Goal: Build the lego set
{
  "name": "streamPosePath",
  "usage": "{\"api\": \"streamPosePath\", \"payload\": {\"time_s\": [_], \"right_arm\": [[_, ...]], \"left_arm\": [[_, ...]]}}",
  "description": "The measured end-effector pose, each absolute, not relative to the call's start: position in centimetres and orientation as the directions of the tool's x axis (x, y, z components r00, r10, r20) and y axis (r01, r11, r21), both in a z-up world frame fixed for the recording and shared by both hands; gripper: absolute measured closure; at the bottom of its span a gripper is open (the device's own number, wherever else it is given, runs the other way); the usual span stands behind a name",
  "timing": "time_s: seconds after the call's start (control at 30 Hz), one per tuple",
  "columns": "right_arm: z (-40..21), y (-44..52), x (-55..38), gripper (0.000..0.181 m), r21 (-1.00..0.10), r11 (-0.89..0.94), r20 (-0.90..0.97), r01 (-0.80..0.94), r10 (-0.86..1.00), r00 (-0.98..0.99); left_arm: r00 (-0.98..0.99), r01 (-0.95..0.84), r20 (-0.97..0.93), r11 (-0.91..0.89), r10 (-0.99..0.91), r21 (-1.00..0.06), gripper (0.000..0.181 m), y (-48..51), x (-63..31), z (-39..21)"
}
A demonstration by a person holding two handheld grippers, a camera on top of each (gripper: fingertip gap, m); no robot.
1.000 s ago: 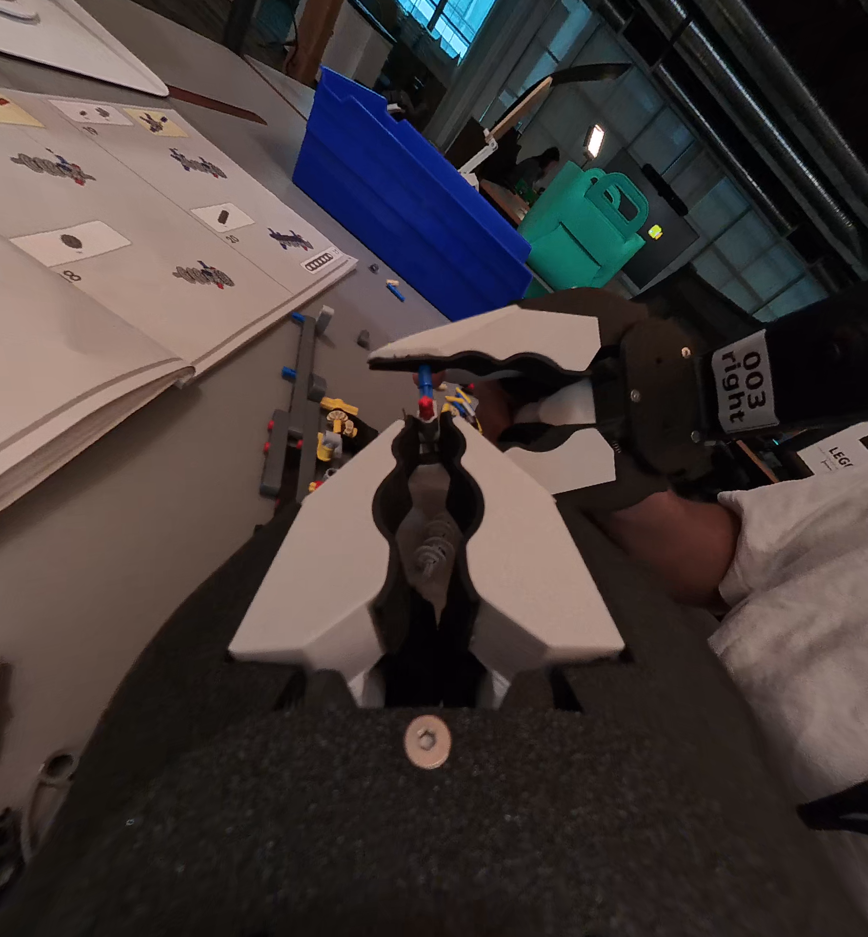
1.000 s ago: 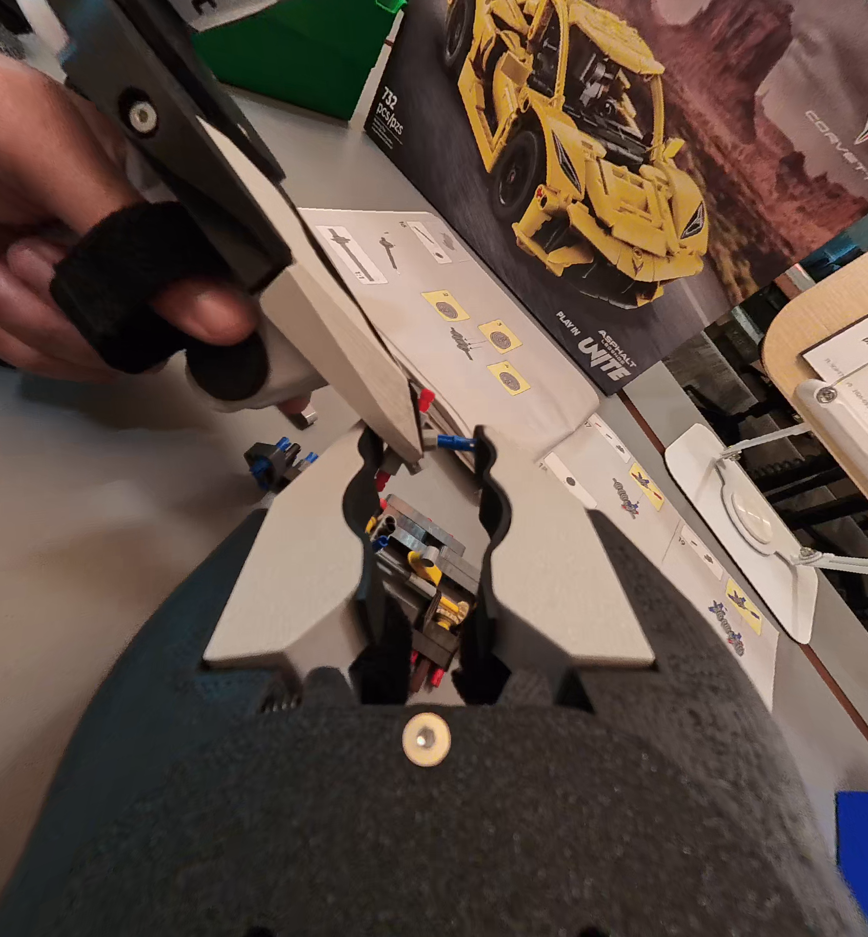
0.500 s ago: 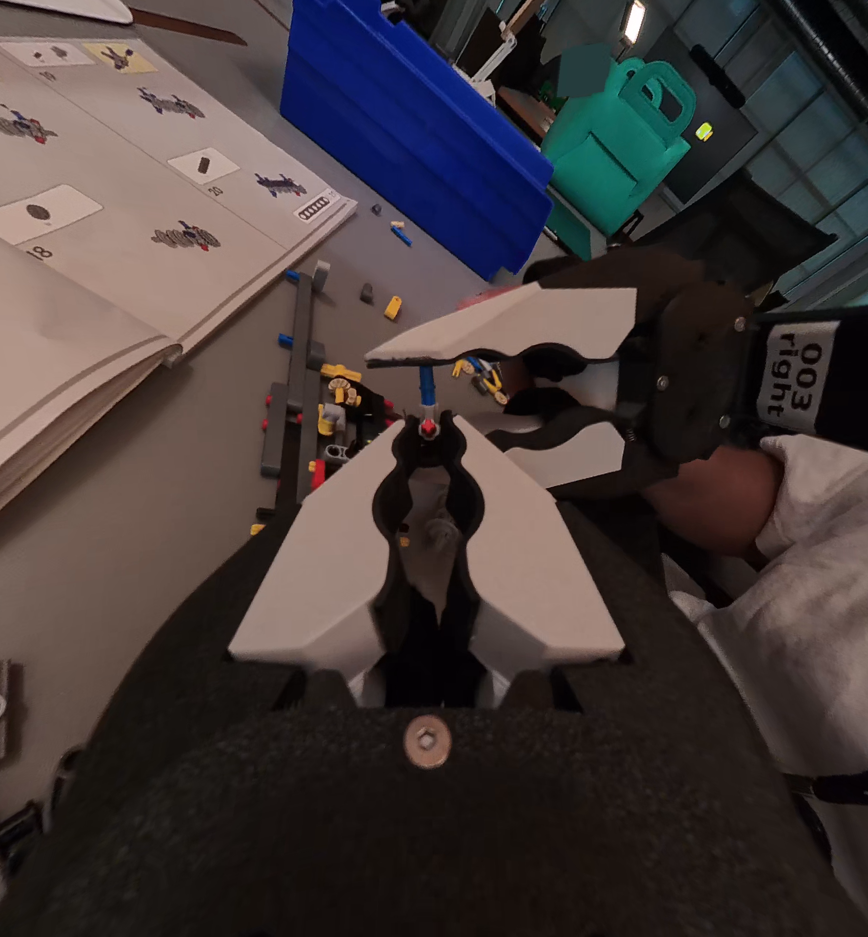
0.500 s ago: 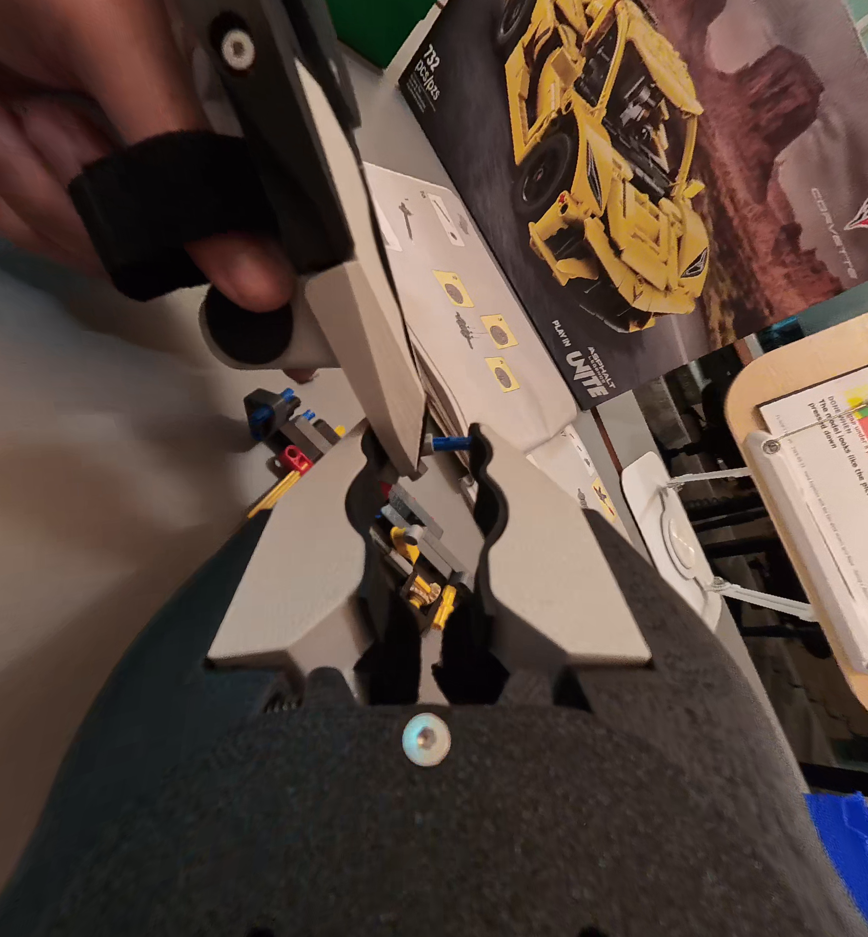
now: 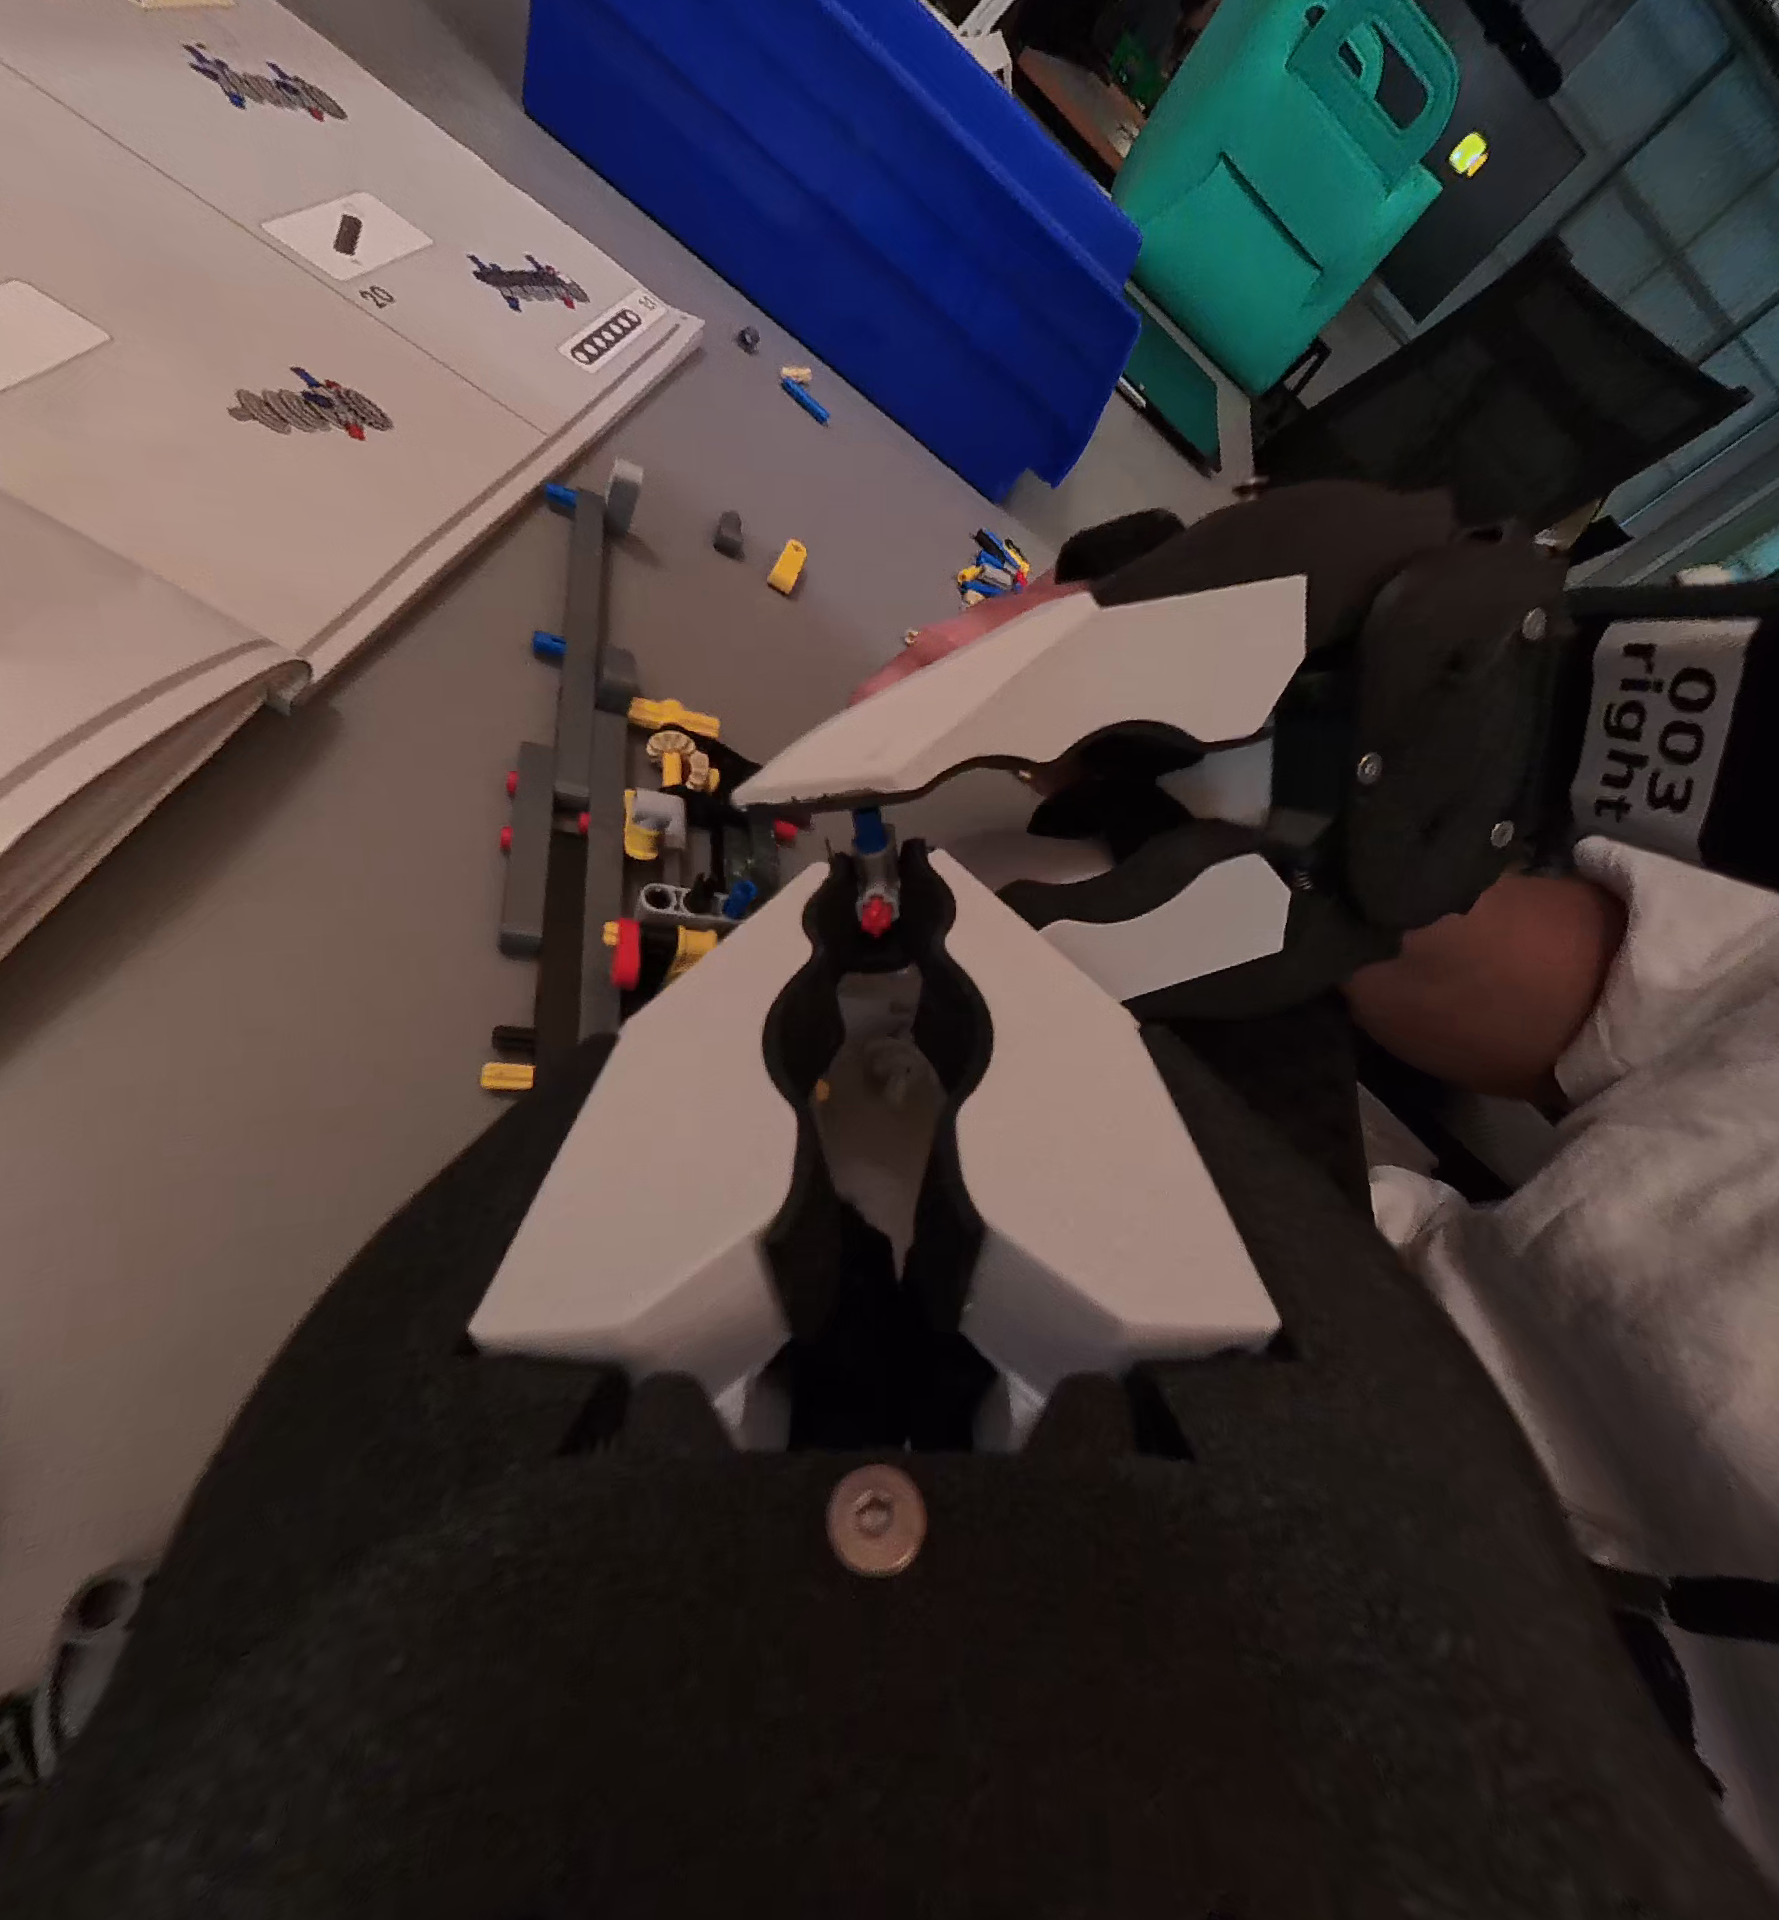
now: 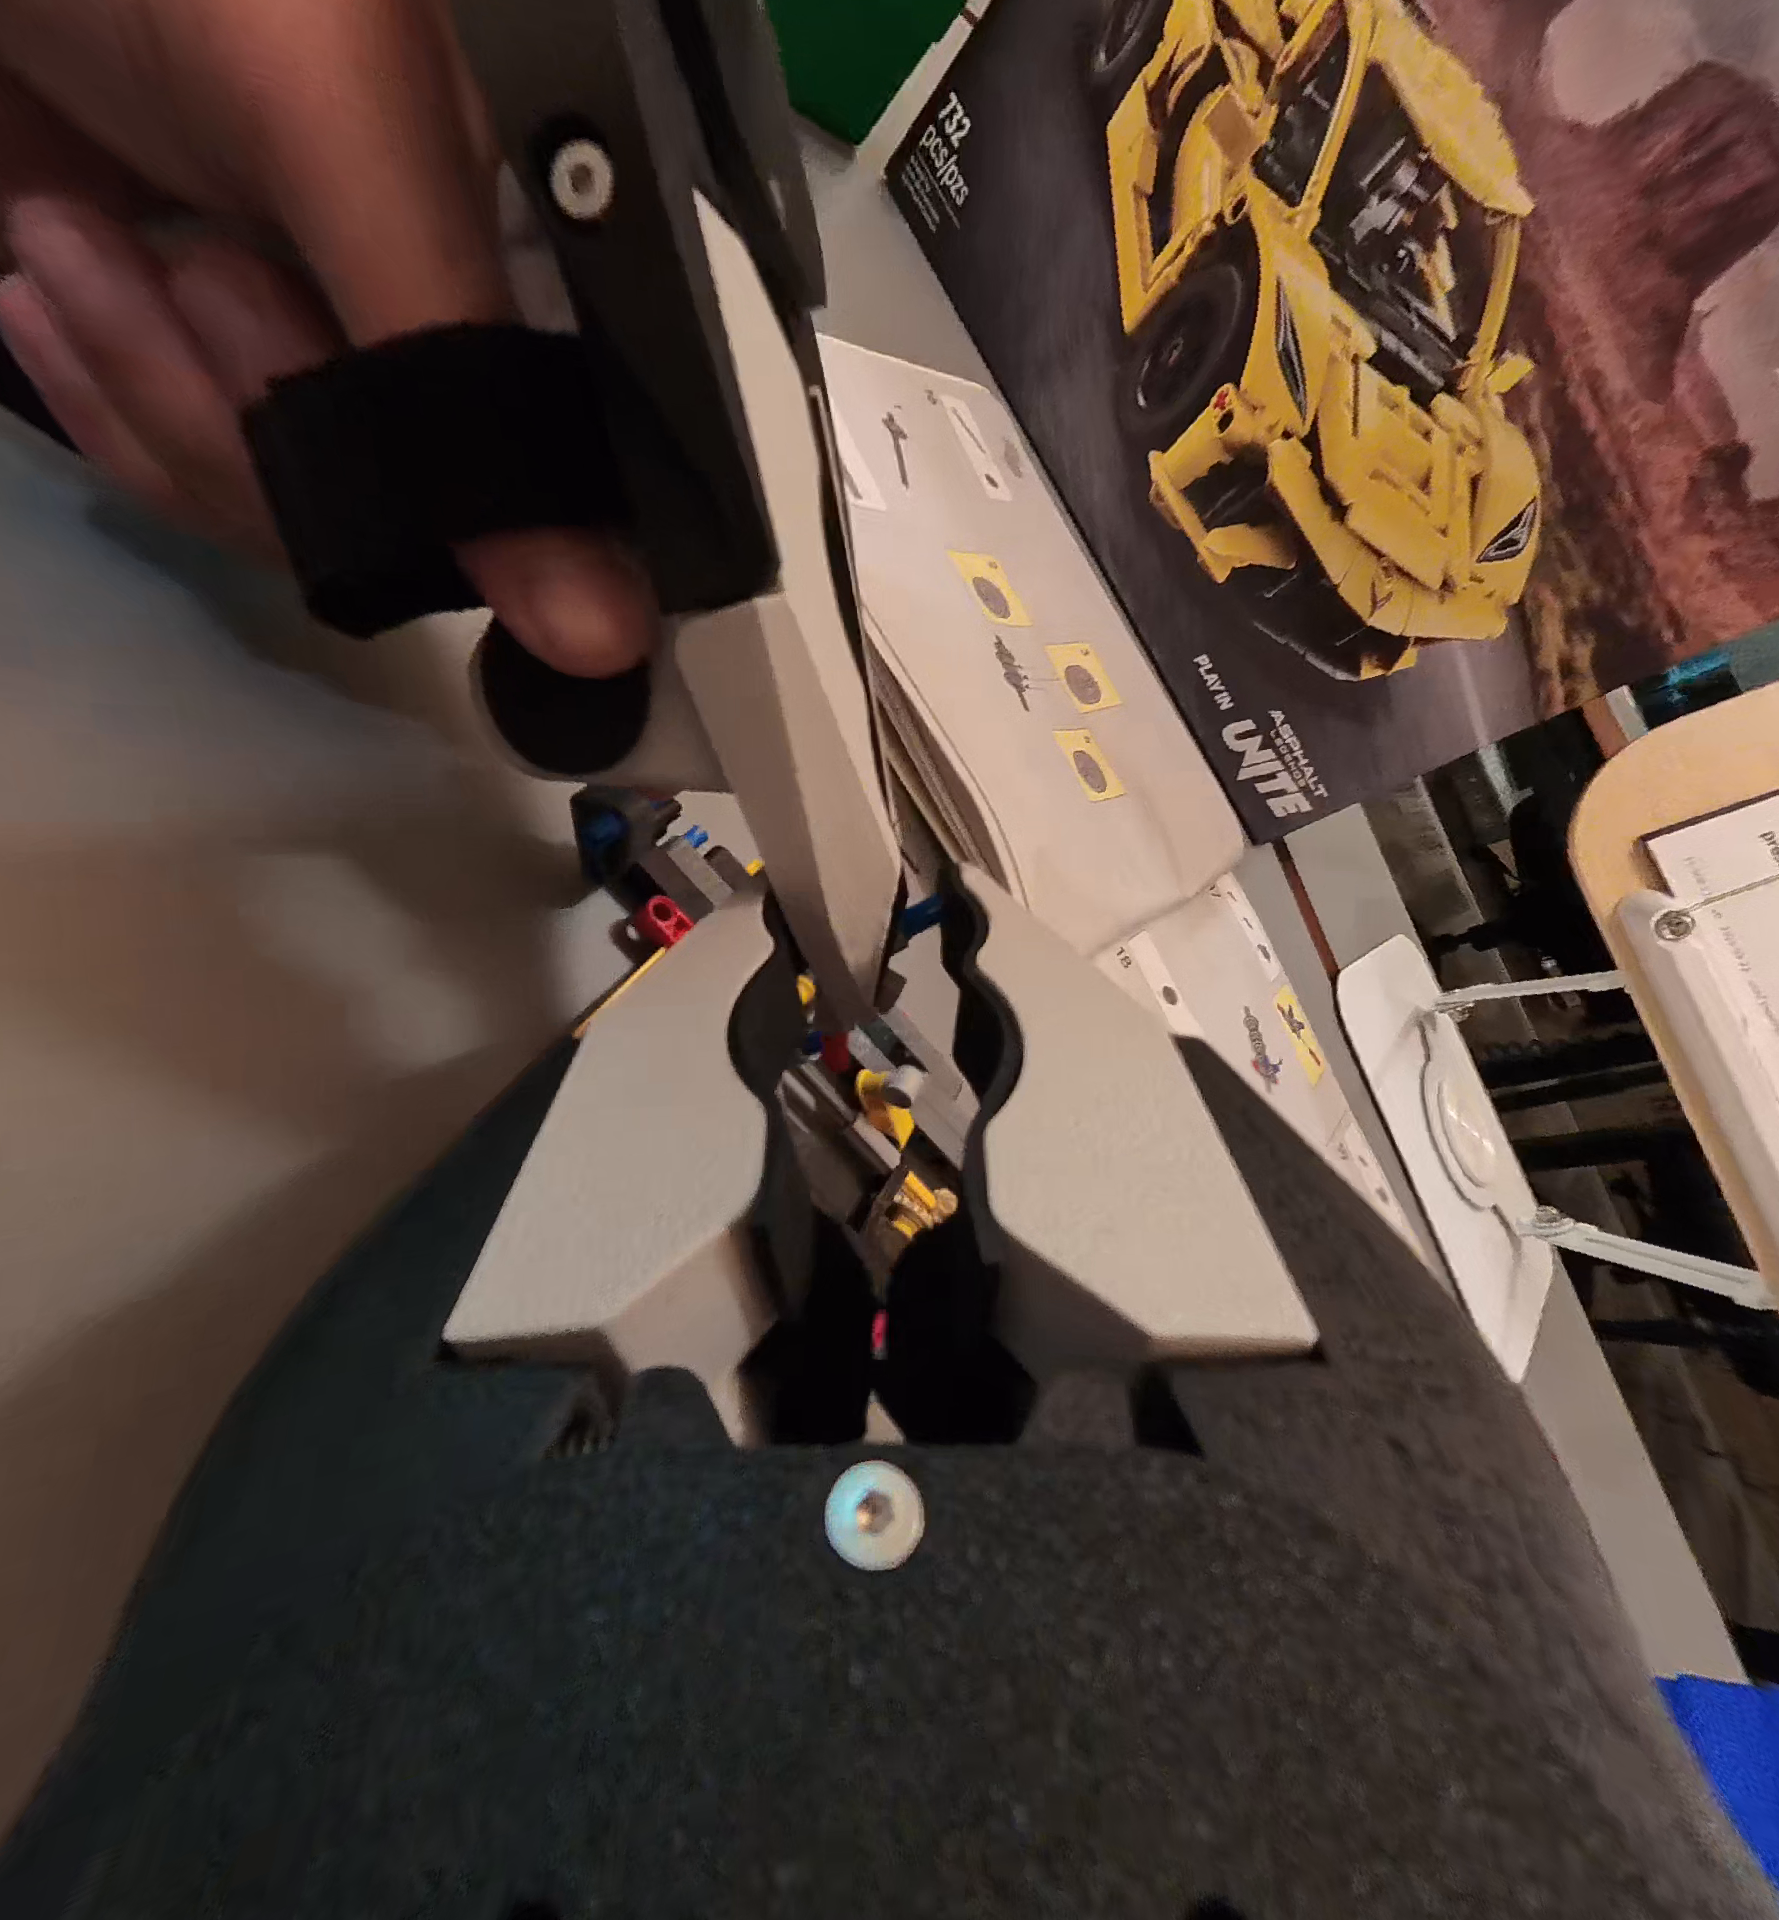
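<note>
Blue bin (image 5: 843,218) shows whole only leftward.

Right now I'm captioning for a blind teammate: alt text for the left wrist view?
The left gripper pinches a small grey piece with a red tip, while the right gripper's open fingers reach in around its blue pin. Behind lie a partly built grey lego assembly, an open instruction booklet and a blue bin.

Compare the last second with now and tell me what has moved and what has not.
The left gripper and right gripper closed in on each other: less of the blue pin shows between them now. Both dropped toward the grey chassis. Unchanged: the left gripper stays shut on the small grey piece with the red end, the right stays open, and the instruction booklet lies where it was.
</note>
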State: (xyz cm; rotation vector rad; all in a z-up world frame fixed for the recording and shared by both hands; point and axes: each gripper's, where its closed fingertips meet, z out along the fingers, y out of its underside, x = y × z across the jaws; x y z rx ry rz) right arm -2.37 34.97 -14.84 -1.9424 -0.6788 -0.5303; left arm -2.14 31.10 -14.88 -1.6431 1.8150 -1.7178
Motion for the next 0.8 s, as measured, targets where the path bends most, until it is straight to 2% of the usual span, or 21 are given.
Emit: {"api": "streamPosePath", "payload": {"time_s": [0.2,0.3,0.37,0.43,0.5,0.53,0.6,0.73,0.8], "right_arm": [[-14.8,35.2,-2.4,0.158,-0.682,-0.363,0.611,0.635,0.194,0.767],[-14.5,34.7,-2.2,0.149,-0.758,-0.351,0.520,0.549,0.182,0.835],[-13.7,34.1,-2.2,0.149,-0.853,-0.323,0.368,0.410,0.185,0.911],[-12.1,33.4,-3.1,0.152,-0.950,-0.250,0.120,0.188,0.263,0.957],[-10.4,33.0,-3.5,0.157,-0.974,-0.218,-0.129,-0.056,0.339,0.932],[-9.8,32.7,-3.7,0.159,-0.971,-0.207,-0.191,-0.118,0.378,0.906],[-9.4,32.3,-4.0,0.164,-0.967,-0.202,-0.232,-0.158,0.429,0.873],[-9.7,32.2,-4.4,0.177,-0.978,-0.190,-0.163,-0.087,0.434,0.886],[-9.6,32.0,-4.7,0.178,-0.976,-0.193,-0.180,-0.100,0.456,0.872]], "left_arm": [[-0.395,-0.582,0.555,-0.268,-0.733,-0.768,0.175,31.5,-2.3,-14.9],[-0.395,-0.560,0.545,-0.277,-0.739,-0.781,0.175,32.1,-2.4,-14.6],[-0.416,-0.509,0.543,-0.308,-0.730,-0.804,0.175,32.5,-2.5,-13.5],[-0.461,-0.446,0.523,-0.321,-0.717,-0.835,0.175,32.4,-2.8,-12.1],[-0.516,-0.372,0.476,-0.315,-0.712,-0.873,0.175,32.2,-3.1,-10.6],[-0.539,-0.352,0.464,-0.313,-0.703,-0.882,0.175,31.9,-3.3,-10.0],[-0.566,-0.336,0.469,-0.330,-0.678,-0.882,0.175,31.6,-3.5,-9.4],[-0.595,-0.327,0.489,-0.364,-0.638,-0.872,0.175,31.2,-3.7,-8.7],[-0.605,-0.320,0.493,-0.376,-0.626,-0.870,0.175,31.0,-3.8,-8.4]]}}
